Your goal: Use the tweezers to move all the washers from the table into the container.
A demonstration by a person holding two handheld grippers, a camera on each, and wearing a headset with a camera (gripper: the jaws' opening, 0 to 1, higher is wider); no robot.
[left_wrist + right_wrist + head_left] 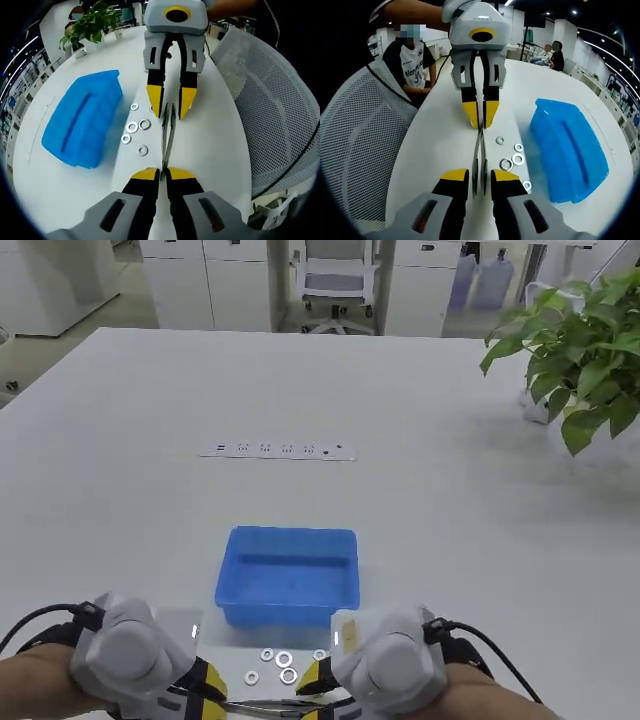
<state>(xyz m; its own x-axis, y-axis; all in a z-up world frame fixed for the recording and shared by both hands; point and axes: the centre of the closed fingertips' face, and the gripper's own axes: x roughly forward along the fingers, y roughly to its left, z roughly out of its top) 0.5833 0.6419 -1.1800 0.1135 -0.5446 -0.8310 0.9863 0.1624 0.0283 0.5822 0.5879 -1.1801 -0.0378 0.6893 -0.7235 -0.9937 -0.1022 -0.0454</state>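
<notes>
Washers [132, 127] awaiting transfer: blue container [80, 125] stands farthest; left gripper [163, 174] clamps the tweezers' [164, 152] joined end, steadying them; right gripper [171, 102], jaws apart, straddles the prongs, likely to squeeze; washers lie between container and tweezers.

Slim silver tweezers [167, 132] stretched out level, steel washers [141, 124] scattered flat just beside open blue container [82, 120]

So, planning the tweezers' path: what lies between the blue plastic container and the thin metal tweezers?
Several small silver washers lie on the white table between the blue plastic container and metal tweezers, clearest in the left gripper view.
</notes>
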